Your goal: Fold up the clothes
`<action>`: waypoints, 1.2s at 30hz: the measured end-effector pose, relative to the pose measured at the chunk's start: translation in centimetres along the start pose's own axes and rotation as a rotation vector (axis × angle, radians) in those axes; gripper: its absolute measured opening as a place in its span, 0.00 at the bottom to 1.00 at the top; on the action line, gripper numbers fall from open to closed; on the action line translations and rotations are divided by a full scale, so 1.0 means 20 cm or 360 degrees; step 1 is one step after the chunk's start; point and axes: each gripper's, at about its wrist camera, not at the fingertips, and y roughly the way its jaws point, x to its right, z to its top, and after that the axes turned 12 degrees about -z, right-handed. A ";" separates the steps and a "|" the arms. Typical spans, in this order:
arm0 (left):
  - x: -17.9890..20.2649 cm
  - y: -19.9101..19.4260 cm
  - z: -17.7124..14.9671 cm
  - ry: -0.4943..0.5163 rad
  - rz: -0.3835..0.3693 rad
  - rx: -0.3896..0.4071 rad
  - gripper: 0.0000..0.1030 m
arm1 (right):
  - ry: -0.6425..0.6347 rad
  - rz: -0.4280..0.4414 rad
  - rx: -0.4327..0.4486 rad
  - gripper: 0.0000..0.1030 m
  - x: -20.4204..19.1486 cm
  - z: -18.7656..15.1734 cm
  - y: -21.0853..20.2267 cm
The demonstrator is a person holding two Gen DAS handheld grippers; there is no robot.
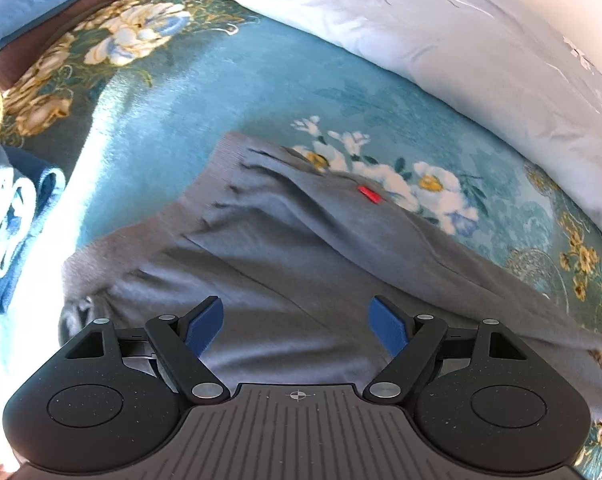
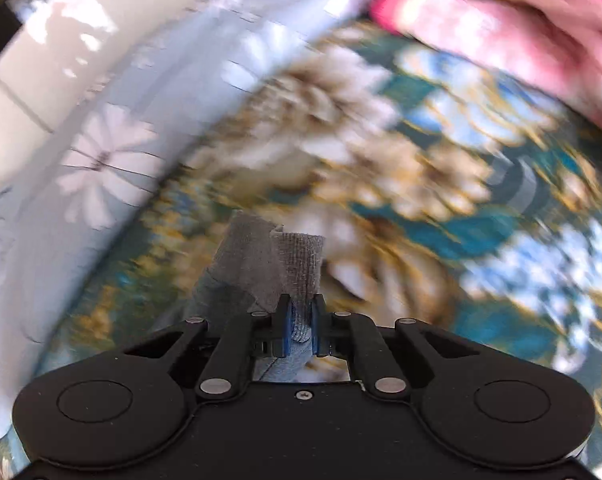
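A grey knit garment [image 1: 269, 248] with a small red tag [image 1: 369, 194] lies spread and creased on a teal floral blanket [image 1: 205, 92]. My left gripper [image 1: 297, 322] is open and empty, hovering just above the garment's near part. In the right wrist view my right gripper [image 2: 299, 328] is shut on a ribbed grey end of the garment [image 2: 289, 264], which sticks up between the blue pads. That view is blurred by motion.
A pale blue quilt [image 1: 441, 28] lies along the far side, also seen at left in the right wrist view [image 2: 101, 152]. A folded navy garment with white print [image 1: 9, 224] sits at left. Pink bedding [image 2: 501, 36] lies at upper right.
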 end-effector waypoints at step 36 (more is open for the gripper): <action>0.06 0.41 0.38 0.1358 -0.0212 -0.0124 0.77 | -0.2418 0.0843 -0.0177 0.40 -1.62 -1.12 -0.15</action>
